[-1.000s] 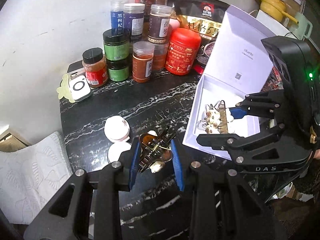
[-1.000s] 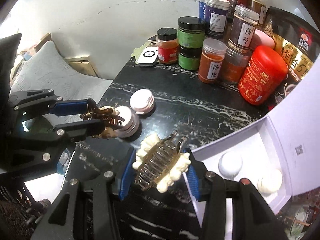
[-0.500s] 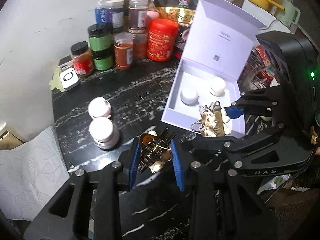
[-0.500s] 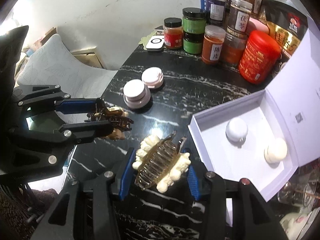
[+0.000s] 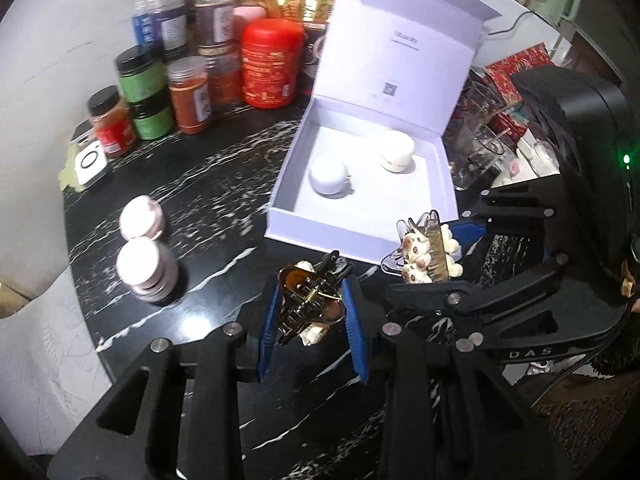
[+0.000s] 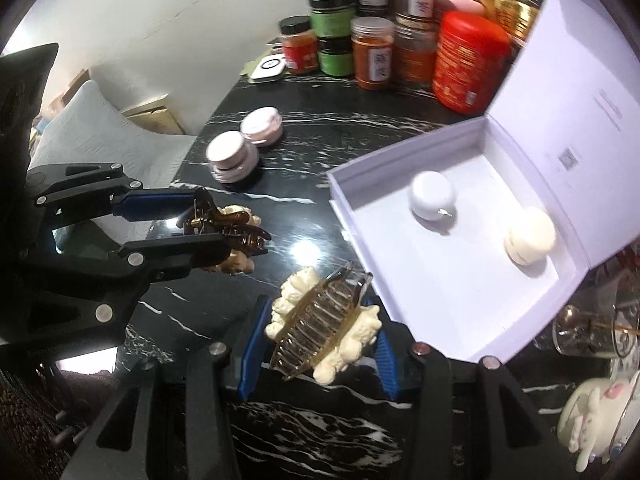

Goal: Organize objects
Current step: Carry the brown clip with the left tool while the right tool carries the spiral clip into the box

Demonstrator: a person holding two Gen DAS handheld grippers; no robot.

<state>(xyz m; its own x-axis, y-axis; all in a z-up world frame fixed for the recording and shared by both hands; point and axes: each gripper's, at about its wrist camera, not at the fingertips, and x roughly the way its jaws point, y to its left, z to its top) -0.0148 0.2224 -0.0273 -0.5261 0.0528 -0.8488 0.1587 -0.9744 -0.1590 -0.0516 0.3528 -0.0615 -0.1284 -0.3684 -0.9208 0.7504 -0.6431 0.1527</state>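
Observation:
My left gripper [image 5: 310,310] is shut on a brown hair claw clip [image 5: 310,300], held above the black marble table [image 5: 200,200]. My right gripper [image 6: 316,336] is shut on a clear hair claw clip with cream flowers [image 6: 324,326]. Each gripper shows in the other's view: the right gripper [image 5: 436,256] at the right, the left gripper [image 6: 208,226] at the left with the brown clip [image 6: 228,226]. An open white box [image 5: 372,184], lid upright, lies just beyond both clips. Inside it sit a white round case [image 5: 330,176] and a cream jar [image 5: 396,150].
Two pink-lidded jars [image 5: 144,256] stand left of the box on the table. Several spice jars and a red canister [image 5: 272,64] line the back by the wall. Glassware [image 5: 480,148] crowds the right of the box. A white cushion [image 5: 36,368] lies past the table's left edge.
Both grippers, still holding their clips, have pulled back and shifted; the open box now sits in full view ahead of them, and the jars at the back look farther away.

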